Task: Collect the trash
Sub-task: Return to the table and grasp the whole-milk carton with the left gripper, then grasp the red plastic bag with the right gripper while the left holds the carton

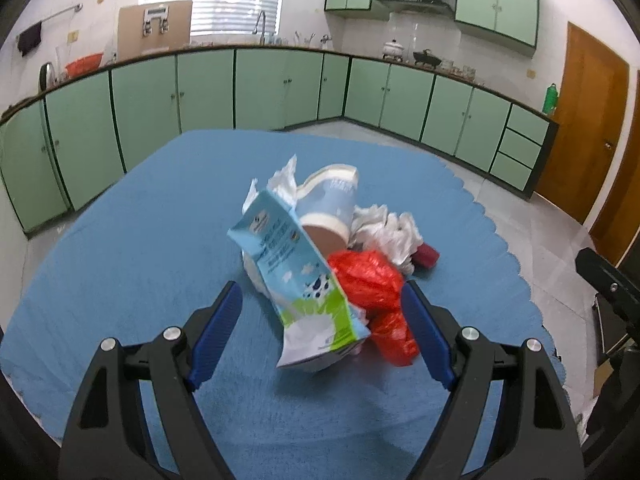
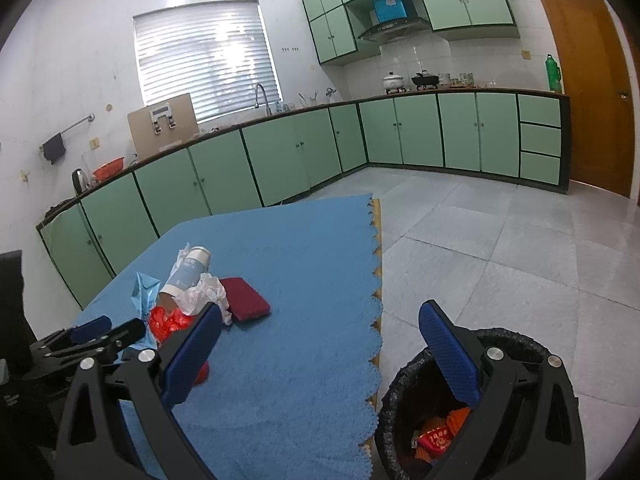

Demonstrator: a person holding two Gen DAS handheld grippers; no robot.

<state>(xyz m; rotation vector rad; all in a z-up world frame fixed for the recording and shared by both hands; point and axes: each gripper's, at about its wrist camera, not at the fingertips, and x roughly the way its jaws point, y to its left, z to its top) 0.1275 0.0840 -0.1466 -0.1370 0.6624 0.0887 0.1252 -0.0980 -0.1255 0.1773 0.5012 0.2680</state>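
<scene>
Through the left wrist view, my left claw (image 1: 322, 334) stands spread wide over the blue cloth-covered table (image 1: 120, 264), pinching nothing. Between its pads, toward twelve o'clock, I see the trash heap: a flattened light-blue milk carton (image 1: 298, 276), a crumpled red plastic bag (image 1: 370, 284), a pale-blue paper cup (image 1: 332, 208) and white tissue (image 1: 386, 232).

Through the right wrist view, my right claw (image 2: 320, 354) is spread too, empty. The heap lies at ten o'clock; a black-lined round bin (image 2: 404, 396) sits at five o'clock beside the table.

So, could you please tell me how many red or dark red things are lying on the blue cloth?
2: a crumpled red plastic bag at the near side of the pile, and a dark red flat case at its right edge. More may be hidden underneath.
</scene>
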